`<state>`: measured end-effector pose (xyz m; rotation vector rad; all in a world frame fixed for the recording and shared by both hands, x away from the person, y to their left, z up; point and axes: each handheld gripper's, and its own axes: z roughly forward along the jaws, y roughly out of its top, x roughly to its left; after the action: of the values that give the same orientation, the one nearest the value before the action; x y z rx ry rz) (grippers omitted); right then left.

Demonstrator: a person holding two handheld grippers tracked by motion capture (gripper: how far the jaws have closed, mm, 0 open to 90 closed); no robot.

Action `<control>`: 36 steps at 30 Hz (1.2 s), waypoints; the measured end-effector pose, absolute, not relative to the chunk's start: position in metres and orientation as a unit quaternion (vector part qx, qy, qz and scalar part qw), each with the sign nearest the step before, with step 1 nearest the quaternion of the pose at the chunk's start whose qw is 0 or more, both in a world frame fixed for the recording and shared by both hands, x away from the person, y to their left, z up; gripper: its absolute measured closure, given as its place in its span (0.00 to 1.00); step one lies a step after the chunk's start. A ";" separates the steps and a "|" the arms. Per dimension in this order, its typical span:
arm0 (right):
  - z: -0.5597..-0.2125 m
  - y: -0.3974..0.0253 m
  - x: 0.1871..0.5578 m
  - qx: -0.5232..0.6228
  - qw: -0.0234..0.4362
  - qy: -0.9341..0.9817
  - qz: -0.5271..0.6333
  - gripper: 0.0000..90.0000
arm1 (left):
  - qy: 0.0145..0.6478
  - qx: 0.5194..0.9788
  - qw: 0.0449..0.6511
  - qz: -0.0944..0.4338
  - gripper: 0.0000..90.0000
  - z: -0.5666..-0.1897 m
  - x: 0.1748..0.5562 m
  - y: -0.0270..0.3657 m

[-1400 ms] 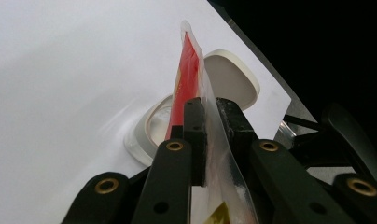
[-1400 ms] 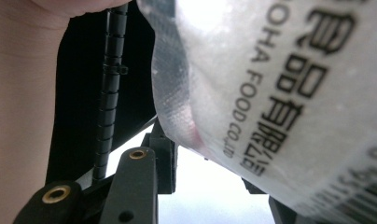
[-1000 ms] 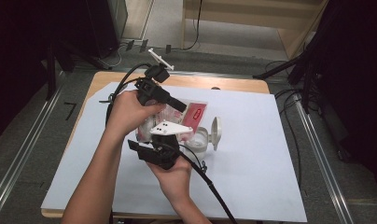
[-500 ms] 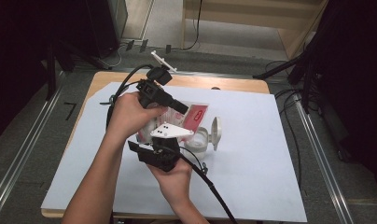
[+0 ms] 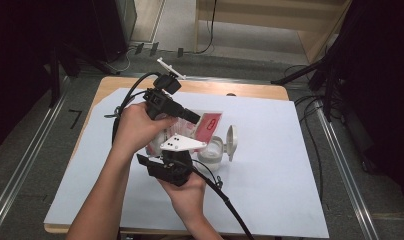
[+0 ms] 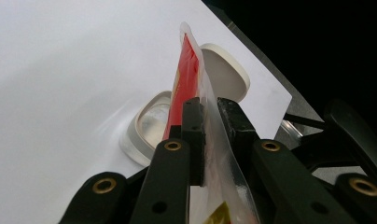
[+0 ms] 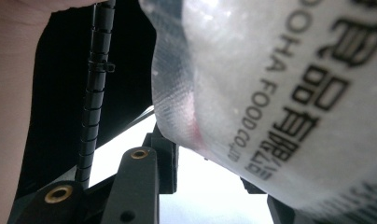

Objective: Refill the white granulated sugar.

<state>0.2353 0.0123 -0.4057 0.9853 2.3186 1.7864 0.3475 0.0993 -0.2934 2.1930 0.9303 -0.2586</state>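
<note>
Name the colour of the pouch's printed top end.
Red, on the pouch; clearest in the left gripper view.

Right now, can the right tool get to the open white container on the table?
Probably not as things stand. The right tool is taken up with the food pouch, which the left tool clamps. The white container lies close beside it, lid open, nothing between.

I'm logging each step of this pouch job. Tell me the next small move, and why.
Probably tip the pouch down toward the open jar. The left gripper is clamped on its red end right above the jar, and the right gripper is at its other end, so pouring looks next.
</note>
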 end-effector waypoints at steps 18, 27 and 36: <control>-0.406 0.013 0.234 0.316 0.022 0.750 0.580 0.71 | 0.361 0.853 0.363 -0.095 0.91 -0.294 0.345 0.099; -0.407 0.011 0.233 0.315 0.024 0.745 0.587 0.71 | 0.363 0.854 0.361 -0.090 0.91 -0.292 0.342 0.096; -0.408 0.010 0.231 0.316 0.024 0.741 0.592 0.71 | 0.361 0.856 0.361 -0.087 0.91 -0.291 0.339 0.093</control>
<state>0.2314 0.0104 -0.4078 0.9774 2.2917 1.8333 0.3390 0.0933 -0.2911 2.2051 0.9300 -0.2229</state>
